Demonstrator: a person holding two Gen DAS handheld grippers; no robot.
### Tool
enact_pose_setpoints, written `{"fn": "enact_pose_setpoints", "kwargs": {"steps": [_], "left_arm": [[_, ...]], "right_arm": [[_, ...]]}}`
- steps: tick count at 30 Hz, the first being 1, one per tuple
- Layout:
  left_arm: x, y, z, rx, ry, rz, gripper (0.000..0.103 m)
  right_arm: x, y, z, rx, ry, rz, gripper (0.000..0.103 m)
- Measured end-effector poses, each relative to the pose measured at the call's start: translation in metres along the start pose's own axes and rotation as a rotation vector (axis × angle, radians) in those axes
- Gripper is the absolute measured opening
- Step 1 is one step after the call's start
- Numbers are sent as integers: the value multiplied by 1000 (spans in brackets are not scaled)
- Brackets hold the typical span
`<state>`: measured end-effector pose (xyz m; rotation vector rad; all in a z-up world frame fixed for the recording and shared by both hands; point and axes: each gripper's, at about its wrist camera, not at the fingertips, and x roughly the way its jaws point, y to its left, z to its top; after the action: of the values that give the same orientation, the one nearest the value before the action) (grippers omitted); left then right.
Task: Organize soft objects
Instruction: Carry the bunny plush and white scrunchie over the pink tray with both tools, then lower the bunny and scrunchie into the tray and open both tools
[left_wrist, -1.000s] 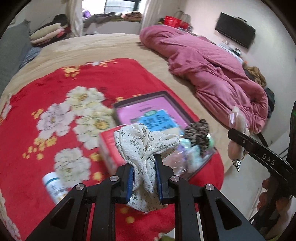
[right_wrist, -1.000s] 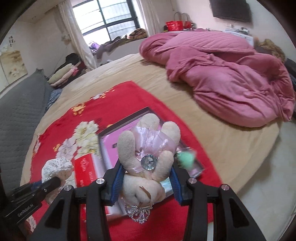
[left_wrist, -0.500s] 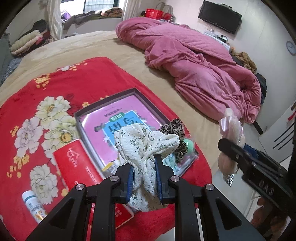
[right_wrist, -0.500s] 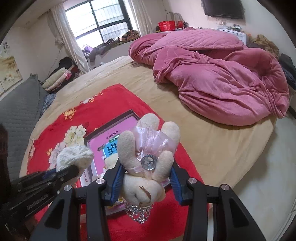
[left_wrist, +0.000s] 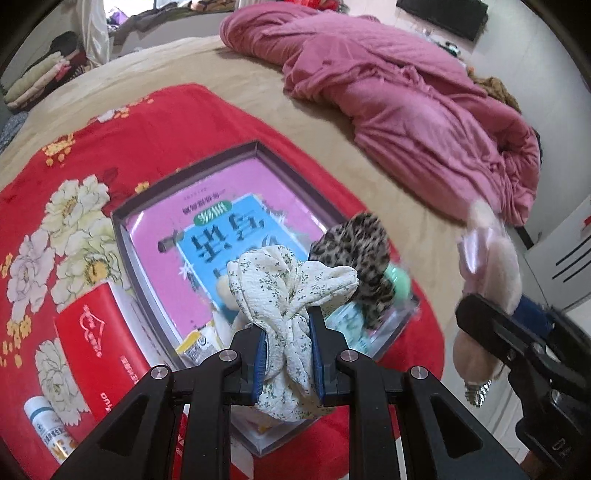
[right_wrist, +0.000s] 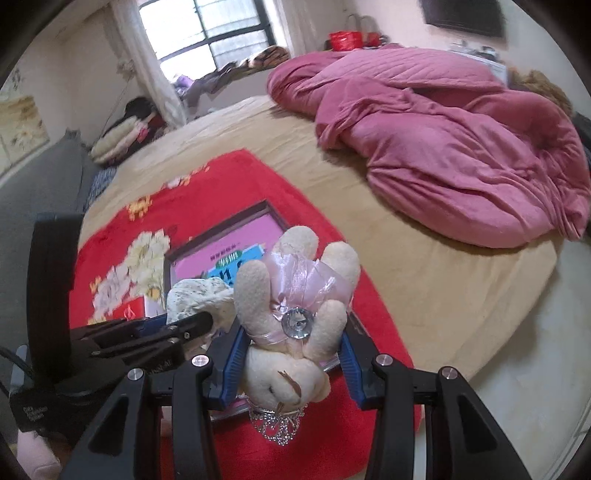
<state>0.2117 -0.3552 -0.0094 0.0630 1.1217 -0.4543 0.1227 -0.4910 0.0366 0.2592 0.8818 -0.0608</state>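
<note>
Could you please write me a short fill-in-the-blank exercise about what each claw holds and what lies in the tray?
1. The left claw is shut on a white floral ____.
2. The right claw grips a plush ____.
3. The leopard-print scrunchie lies inside the ____.

Answers: scrunchie; bear; tray

- Your left wrist camera looks steeply down along its black two-finger left gripper (left_wrist: 287, 356), close above the shallow dark-rimmed tray (left_wrist: 184, 171) on the red flowered blanket (left_wrist: 177, 122).
- Your right wrist camera sits just to its right, tilted less steeply.
- Both views share that tray, the blanket and the rumpled pink quilt (right_wrist: 443, 147).
</note>
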Motion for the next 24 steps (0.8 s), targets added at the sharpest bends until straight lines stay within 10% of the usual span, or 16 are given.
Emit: {"fn": "enact_pose_setpoints", "kwargs": {"steps": [24], "left_arm": [[15, 23, -12, -23, 25, -19, 24]], "right_arm": [[105, 15, 18, -96, 181, -10, 46]]}}
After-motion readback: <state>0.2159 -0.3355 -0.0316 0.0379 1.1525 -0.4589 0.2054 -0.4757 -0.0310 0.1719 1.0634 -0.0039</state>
